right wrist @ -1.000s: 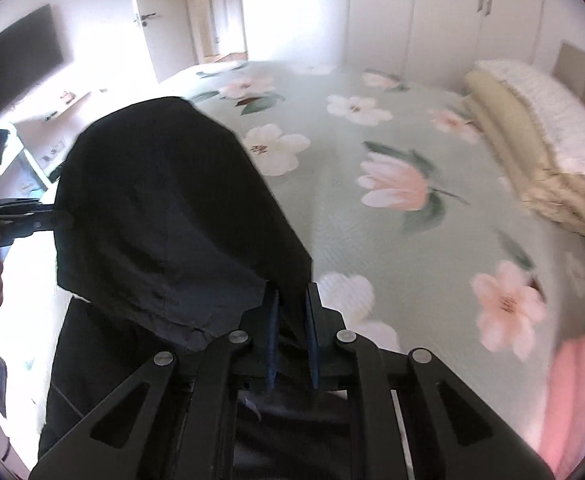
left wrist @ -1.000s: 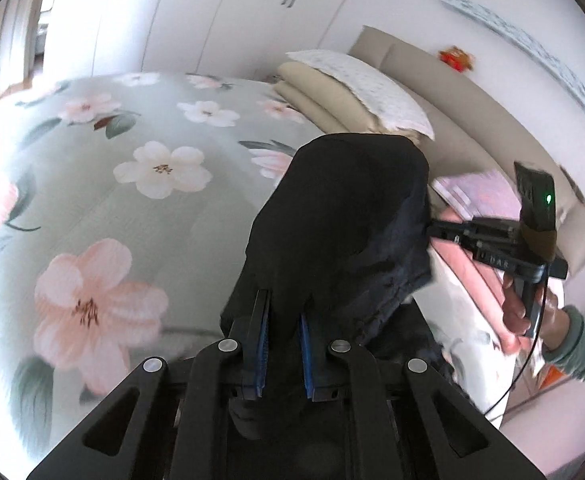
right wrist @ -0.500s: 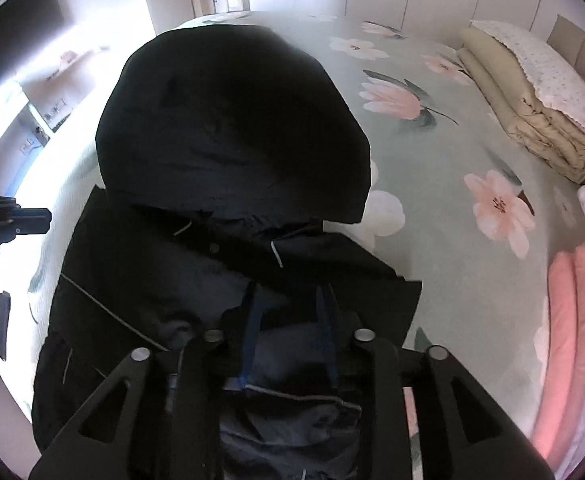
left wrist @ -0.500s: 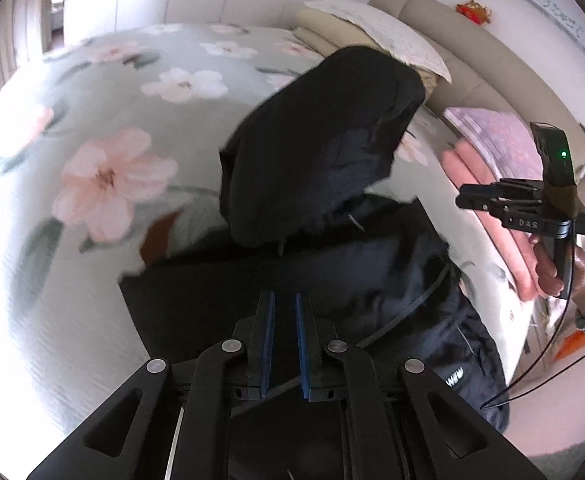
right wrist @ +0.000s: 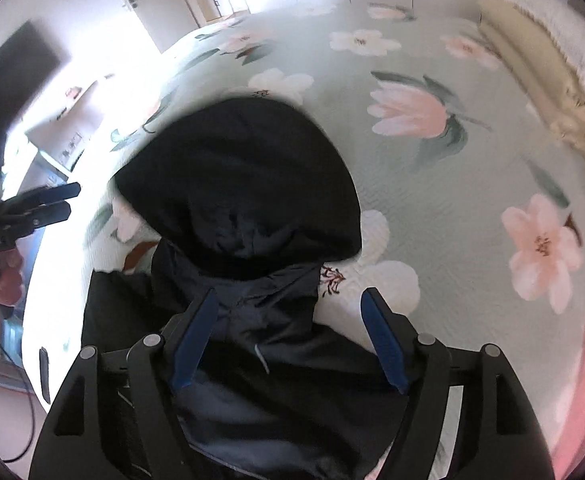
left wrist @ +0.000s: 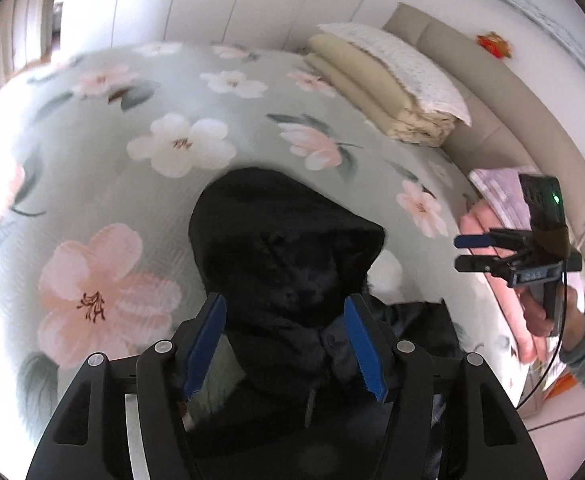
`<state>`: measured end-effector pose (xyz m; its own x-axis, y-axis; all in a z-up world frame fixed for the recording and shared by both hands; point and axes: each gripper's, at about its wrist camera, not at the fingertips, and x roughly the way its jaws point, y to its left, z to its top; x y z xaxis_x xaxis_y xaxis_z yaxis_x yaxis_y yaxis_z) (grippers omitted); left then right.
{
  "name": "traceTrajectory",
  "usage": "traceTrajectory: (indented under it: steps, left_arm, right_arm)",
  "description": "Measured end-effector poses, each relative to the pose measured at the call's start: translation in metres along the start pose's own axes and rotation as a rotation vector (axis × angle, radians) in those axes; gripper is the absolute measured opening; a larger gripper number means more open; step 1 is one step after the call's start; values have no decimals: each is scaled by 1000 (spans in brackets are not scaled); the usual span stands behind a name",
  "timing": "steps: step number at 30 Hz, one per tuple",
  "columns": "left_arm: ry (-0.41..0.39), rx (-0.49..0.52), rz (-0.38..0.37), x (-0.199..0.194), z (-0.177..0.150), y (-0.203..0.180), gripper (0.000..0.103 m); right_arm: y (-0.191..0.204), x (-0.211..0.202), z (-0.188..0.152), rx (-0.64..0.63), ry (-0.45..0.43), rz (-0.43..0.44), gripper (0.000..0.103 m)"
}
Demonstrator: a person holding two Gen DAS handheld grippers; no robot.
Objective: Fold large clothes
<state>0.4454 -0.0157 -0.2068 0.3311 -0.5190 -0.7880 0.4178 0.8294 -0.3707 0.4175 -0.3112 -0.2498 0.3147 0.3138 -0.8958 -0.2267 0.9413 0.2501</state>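
Note:
A black hooded jacket (left wrist: 288, 248) lies on the floral bedspread (left wrist: 104, 280) with its hood spread flat, pointing away from me. My left gripper (left wrist: 285, 346) hovers over the collar, its jaws opening; the blue pads stand apart on either side of the fabric and do not press on it. In the right wrist view the same jacket (right wrist: 244, 184) lies below my right gripper (right wrist: 289, 344), whose jaws are opening too, clear of the cloth. Each gripper also shows in the other's view: the right gripper (left wrist: 458, 254) in a hand, the left gripper (right wrist: 73, 200) at the edge.
Folded beige blankets with a white pillow (left wrist: 392, 92) lie at the head of the bed against a padded headboard (left wrist: 504, 120). A pink and lilac stack of folded linen (left wrist: 492, 216) sits by the right bed edge. White wardrobes and a door stand beyond.
Both grippers were shut on the jacket and held it up with the hood hanging. They lowered it onto the bed, then let go; both jaws now stand apart.

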Motion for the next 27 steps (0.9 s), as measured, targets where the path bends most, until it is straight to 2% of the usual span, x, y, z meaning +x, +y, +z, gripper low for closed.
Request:
traceTrajectory:
  steps: [5, 7, 10, 13, 15, 18, 21, 22, 23, 24, 26, 27]
  left_arm:
    - [63, -94, 30, 52, 28, 46, 63]
    - [60, -134, 31, 65, 37, 63, 63]
    - [72, -188, -33, 90, 54, 87, 63]
    - [148, -221, -108, 131, 64, 104, 63]
    - [198, -233, -128, 158, 64, 109, 63]
    - [244, -248, -227, 190, 60, 112, 63]
    - [253, -204, -215, 202, 54, 102, 62]
    - [248, -185, -192, 204, 53, 98, 57]
    - [238, -160, -172, 202, 51, 93, 38]
    - [221, -135, -155, 198, 50, 87, 25]
    - [156, -81, -110, 177, 47, 72, 16]
    - [130, -64, -102, 165, 46, 66, 15]
  right_arm:
    - [-31, 36, 20, 52, 40, 30, 76]
    - [-50, 55, 33, 92, 56, 50, 76]
    - [-77, 82, 49, 153, 71, 104, 76]
    - [-97, 111, 67, 215, 84, 159, 78]
    - [-103, 129, 77, 225, 97, 211, 78]
    - [-98, 157, 85, 200, 128, 285, 78]
    - [-86, 188, 82, 170, 202, 319, 78]
    - [-79, 194, 79, 159, 218, 334, 74]
    - [-71, 198, 77, 137, 221, 330, 57]
    - [-60, 198, 76, 99, 217, 313, 49]
    - [-37, 186, 74, 9, 175, 249, 28]
    - [-26, 174, 73, -29, 142, 220, 23]
